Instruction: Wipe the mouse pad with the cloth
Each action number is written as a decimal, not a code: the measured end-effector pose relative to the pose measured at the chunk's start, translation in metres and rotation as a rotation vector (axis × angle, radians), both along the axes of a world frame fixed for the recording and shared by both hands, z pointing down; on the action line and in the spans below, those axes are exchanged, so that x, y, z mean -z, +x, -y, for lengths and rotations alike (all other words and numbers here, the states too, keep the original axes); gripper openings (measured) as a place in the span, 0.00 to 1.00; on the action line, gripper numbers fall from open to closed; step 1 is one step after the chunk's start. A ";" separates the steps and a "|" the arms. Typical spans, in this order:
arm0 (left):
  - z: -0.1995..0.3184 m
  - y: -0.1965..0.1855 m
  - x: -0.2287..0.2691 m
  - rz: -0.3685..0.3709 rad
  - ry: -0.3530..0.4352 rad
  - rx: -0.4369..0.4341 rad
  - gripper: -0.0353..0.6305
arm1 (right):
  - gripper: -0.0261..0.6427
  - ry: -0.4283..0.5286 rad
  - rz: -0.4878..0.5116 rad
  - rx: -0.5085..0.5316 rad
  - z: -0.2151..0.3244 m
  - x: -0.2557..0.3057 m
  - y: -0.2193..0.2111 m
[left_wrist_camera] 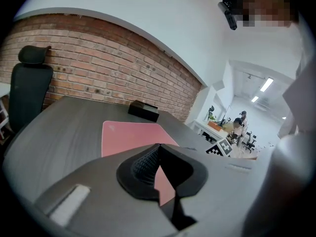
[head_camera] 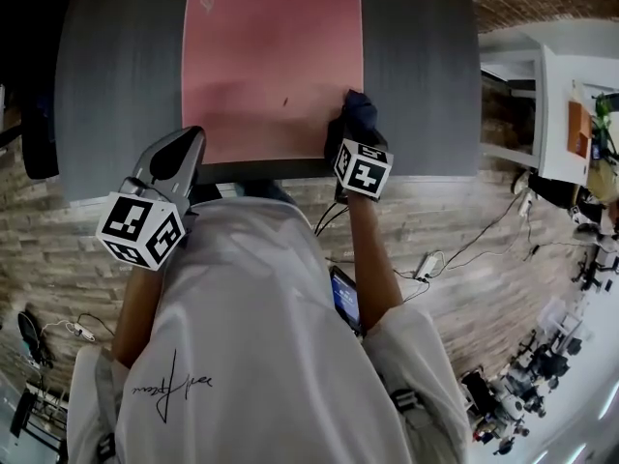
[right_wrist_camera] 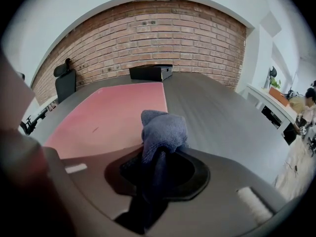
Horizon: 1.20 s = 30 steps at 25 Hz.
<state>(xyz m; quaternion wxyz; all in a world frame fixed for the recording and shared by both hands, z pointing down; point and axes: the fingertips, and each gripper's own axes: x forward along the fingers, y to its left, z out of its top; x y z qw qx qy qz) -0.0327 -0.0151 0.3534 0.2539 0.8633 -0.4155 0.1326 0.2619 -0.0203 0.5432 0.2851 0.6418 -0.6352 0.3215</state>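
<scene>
A pink mouse pad lies on the dark grey table; it also shows in the left gripper view and the right gripper view. My right gripper is shut on a bunched dark blue cloth at the pad's near right corner. In its own view, the cloth bulges out above the right gripper. My left gripper hovers by the pad's near left corner, over the table's front edge. Its jaws are shut with nothing in them. A small dark speck marks the pad.
A flat black box sits at the table's far edge beyond the pad. A black office chair stands at the table's left against the brick wall. A white desk is off to the right, with cables on the floor.
</scene>
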 end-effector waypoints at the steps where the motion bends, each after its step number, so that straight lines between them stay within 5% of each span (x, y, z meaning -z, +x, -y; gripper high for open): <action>1: 0.001 0.000 -0.001 -0.004 -0.005 0.001 0.07 | 0.17 -0.002 0.004 -0.001 0.000 -0.001 -0.001; 30: 0.002 -0.004 -0.013 -0.021 -0.055 0.021 0.07 | 0.18 0.018 0.045 0.119 0.011 0.001 -0.068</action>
